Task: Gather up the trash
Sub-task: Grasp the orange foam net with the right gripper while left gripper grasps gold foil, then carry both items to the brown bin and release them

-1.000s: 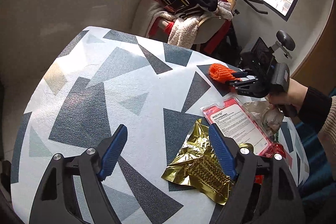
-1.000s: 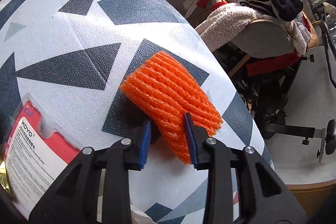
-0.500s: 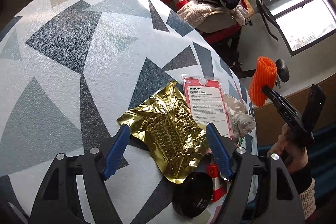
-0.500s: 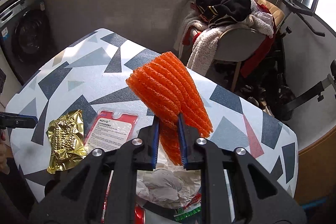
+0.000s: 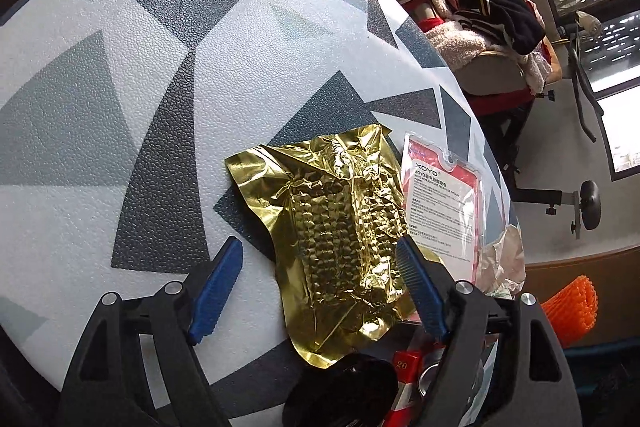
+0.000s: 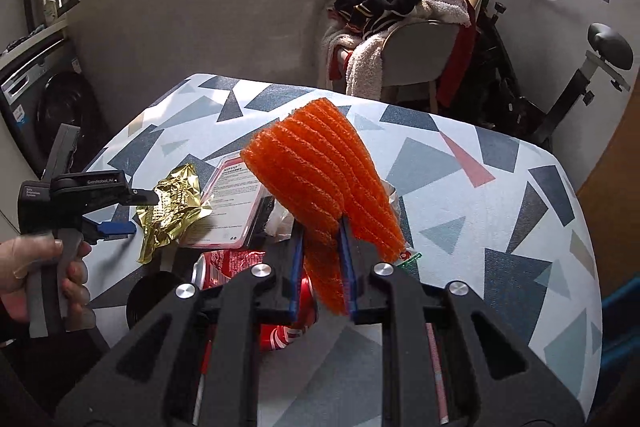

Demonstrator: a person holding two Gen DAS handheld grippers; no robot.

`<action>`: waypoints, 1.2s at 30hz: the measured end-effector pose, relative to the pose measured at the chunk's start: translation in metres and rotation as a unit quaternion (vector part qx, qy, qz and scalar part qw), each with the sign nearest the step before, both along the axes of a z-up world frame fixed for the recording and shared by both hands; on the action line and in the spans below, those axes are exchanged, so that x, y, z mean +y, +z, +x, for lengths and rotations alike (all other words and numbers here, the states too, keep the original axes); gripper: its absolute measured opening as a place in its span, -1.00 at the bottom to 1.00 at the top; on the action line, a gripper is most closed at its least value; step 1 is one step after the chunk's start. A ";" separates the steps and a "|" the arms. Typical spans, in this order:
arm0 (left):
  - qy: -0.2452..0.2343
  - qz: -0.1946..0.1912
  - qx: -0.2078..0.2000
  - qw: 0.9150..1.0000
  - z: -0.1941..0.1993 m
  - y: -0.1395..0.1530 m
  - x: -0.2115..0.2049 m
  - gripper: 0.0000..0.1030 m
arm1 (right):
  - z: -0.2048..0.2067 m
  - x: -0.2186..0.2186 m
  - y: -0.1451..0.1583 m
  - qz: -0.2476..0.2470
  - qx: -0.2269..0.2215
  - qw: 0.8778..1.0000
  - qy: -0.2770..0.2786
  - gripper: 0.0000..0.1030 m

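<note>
My right gripper (image 6: 320, 251) is shut on an orange foam net sleeve (image 6: 320, 179) and holds it up above the table; the sleeve also shows in the left wrist view (image 5: 576, 303) at the right edge. My left gripper (image 5: 320, 283) is open, its blue fingers on either side of a crumpled gold foil wrapper (image 5: 340, 227) on the table. The wrapper also shows in the right wrist view (image 6: 172, 207). Beside it lies a red and white XOYO package (image 5: 444, 203). A crushed red soda can (image 6: 280, 331) and crumpled white paper (image 5: 504, 259) lie near.
The table (image 5: 160, 107) has a white cover with grey triangles. A black round lid (image 5: 344, 387) sits at its near edge. A chair piled with clothes (image 6: 400, 27) and an exercise bike (image 6: 560, 87) stand beyond the table. A washing machine (image 6: 52, 107) is at the left.
My right gripper lifted the orange sleeve off the table and drew it back toward the near side. My left gripper moved in over the gold wrapper, still open.
</note>
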State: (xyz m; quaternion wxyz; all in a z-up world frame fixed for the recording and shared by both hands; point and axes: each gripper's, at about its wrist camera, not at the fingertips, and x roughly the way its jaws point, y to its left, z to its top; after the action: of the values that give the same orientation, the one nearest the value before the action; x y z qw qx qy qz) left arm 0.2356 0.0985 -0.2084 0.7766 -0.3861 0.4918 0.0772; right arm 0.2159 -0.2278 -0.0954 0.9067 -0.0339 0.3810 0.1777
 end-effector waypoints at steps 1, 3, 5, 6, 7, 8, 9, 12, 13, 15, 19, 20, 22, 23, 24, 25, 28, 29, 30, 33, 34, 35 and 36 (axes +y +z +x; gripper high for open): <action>0.004 0.010 -0.001 1.000 0.001 0.000 -0.002 0.48 | -0.002 -0.003 0.002 0.006 -0.004 1.000 -0.004 -0.62; -0.001 0.046 0.001 0.999 0.003 0.002 -0.012 0.48 | -0.002 -0.009 0.006 0.020 -0.011 1.000 -0.012 -0.62; -0.014 0.090 0.009 0.996 0.006 0.003 -0.024 0.49 | -0.005 -0.013 0.009 0.028 -0.017 0.999 -0.018 -0.62; -0.020 0.110 0.012 0.994 0.007 0.003 -0.030 0.49 | -0.006 -0.013 0.009 0.030 -0.018 0.999 -0.018 -0.62; -0.021 0.121 0.014 0.992 0.007 0.002 -0.032 0.49 | -0.008 -0.013 0.009 0.033 -0.019 0.999 -0.017 -0.62; -0.017 0.123 0.012 0.992 0.006 0.002 -0.032 0.49 | -0.010 -0.013 0.009 0.034 -0.021 0.999 -0.017 -0.62; -0.012 0.120 0.009 0.993 0.006 0.002 -0.031 0.49 | -0.012 -0.012 0.009 0.034 -0.022 0.999 -0.016 -0.62; -0.007 0.121 -0.001 0.993 0.004 0.004 -0.025 -0.07 | -0.015 -0.012 0.008 0.035 -0.022 0.999 -0.016 -0.62; -0.012 0.096 -0.011 0.995 0.004 0.002 -0.021 -0.18 | -0.016 -0.013 0.008 0.038 -0.020 0.999 -0.017 -0.62; -0.014 0.079 -0.016 0.997 0.005 0.003 -0.014 -0.24 | -0.018 -0.012 0.007 0.041 -0.019 0.999 -0.017 -0.62; -0.022 0.086 -0.048 0.995 0.003 0.016 -0.005 -0.37 | -0.020 -0.012 0.011 0.041 -0.023 0.999 -0.017 -0.62; -0.023 0.088 -0.056 0.994 0.003 0.021 -0.002 -0.37 | -0.021 -0.012 0.013 0.043 -0.026 0.999 -0.019 -0.62; -0.027 0.096 -0.072 0.992 0.001 0.032 0.004 -0.38 | -0.023 -0.013 0.016 0.047 -0.030 0.998 -0.023 -0.62; -0.031 0.102 -0.080 0.991 0.000 0.039 0.006 -0.38 | -0.024 -0.013 0.018 0.048 -0.032 0.998 -0.024 -0.62; -0.037 0.109 -0.089 0.989 -0.001 0.046 0.007 -0.39 | -0.026 -0.013 0.020 0.050 -0.035 0.998 -0.027 -0.62; -0.045 0.117 -0.100 0.987 -0.003 0.053 0.008 -0.39 | -0.027 -0.013 0.021 0.052 -0.038 0.997 -0.030 -0.62; -0.074 0.143 -0.126 0.979 -0.010 0.075 0.005 -0.39 | -0.038 -0.015 0.026 0.065 -0.048 0.996 -0.047 -0.62; -0.085 0.150 -0.134 0.976 -0.013 0.081 0.003 -0.39 | -0.042 -0.017 0.027 0.074 -0.049 0.995 -0.053 -0.62; -0.097 0.157 -0.141 0.973 -0.017 0.086 0.001 -0.39 | -0.046 -0.018 0.027 0.083 -0.047 0.994 -0.058 -0.62; -0.130 0.174 -0.169 0.961 -0.031 0.101 -0.007 -0.39 | -0.059 -0.018 0.024 0.094 -0.041 0.993 -0.066 -0.62; -0.143 0.179 -0.178 0.957 -0.038 0.105 -0.010 -0.38 | -0.064 -0.017 0.023 0.095 -0.039 0.992 -0.066 -0.62; -0.155 0.183 -0.186 0.953 -0.045 0.108 -0.014 -0.38 | -0.070 -0.016 0.022 0.097 -0.037 0.992 -0.067 -0.62; -0.167 0.189 -0.193 0.948 -0.052 0.110 -0.018 -0.39 | -0.077 -0.015 0.020 0.100 -0.036 0.992 -0.068 -0.62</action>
State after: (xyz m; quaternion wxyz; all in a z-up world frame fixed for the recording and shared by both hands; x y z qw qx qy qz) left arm 0.1831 0.0806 -0.0984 0.9170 -0.1523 0.3667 -0.0383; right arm 0.1388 -0.2431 -0.0749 0.9284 0.0769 0.3302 0.1519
